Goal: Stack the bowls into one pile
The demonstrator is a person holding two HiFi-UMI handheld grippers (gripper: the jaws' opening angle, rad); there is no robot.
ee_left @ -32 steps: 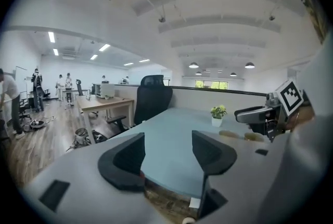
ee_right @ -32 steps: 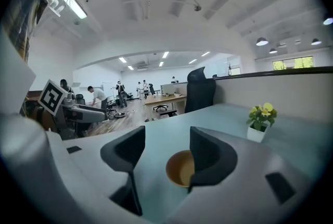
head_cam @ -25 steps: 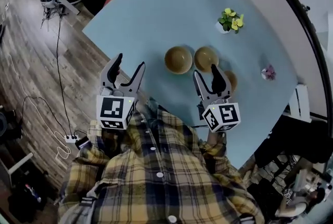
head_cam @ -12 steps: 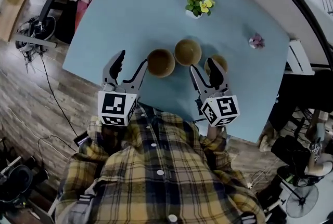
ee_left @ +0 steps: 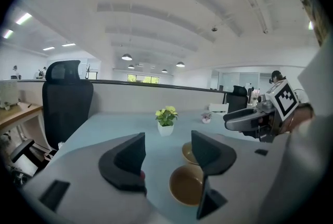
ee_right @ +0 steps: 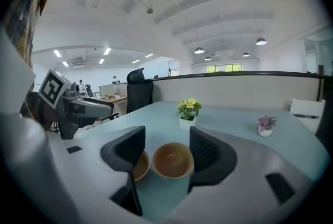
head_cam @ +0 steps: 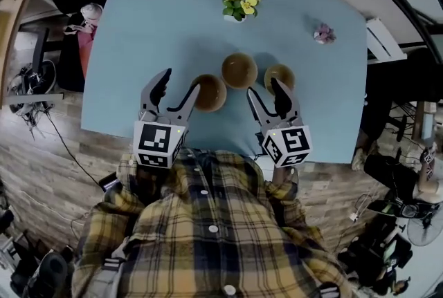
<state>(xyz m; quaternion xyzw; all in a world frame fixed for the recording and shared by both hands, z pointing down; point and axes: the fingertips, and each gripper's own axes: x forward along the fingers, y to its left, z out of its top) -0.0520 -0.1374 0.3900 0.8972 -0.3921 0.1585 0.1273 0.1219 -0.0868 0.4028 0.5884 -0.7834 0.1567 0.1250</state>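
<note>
Three tan bowls stand apart on the light blue table [head_cam: 159, 6]: a left bowl [head_cam: 209, 92], a middle bowl [head_cam: 239, 70] and a right bowl [head_cam: 279, 77]. My left gripper [head_cam: 178, 86] is open, its right fingertip at the left bowl's rim. In the left gripper view that near bowl [ee_left: 187, 185] shows ahead of the open left gripper [ee_left: 166, 151], partly behind its right jaw. My right gripper [head_cam: 264, 89] is open and empty, close to the right bowl. In the right gripper view the middle bowl [ee_right: 173, 160] lies ahead between the jaws of the right gripper [ee_right: 166, 153].
A white pot of yellow flowers [head_cam: 238, 5] stands behind the bowls and a small pot of purple flowers [head_cam: 322, 33] at the back right. The table's near edge [head_cam: 228, 148] runs just under both grippers. A black office chair [ee_left: 65, 98] stands at the table's far left.
The head view has swung, so the table sits squarer in the picture. Both grippers have come forward over the table's near edge toward the bowls. The bowls have not moved.
</note>
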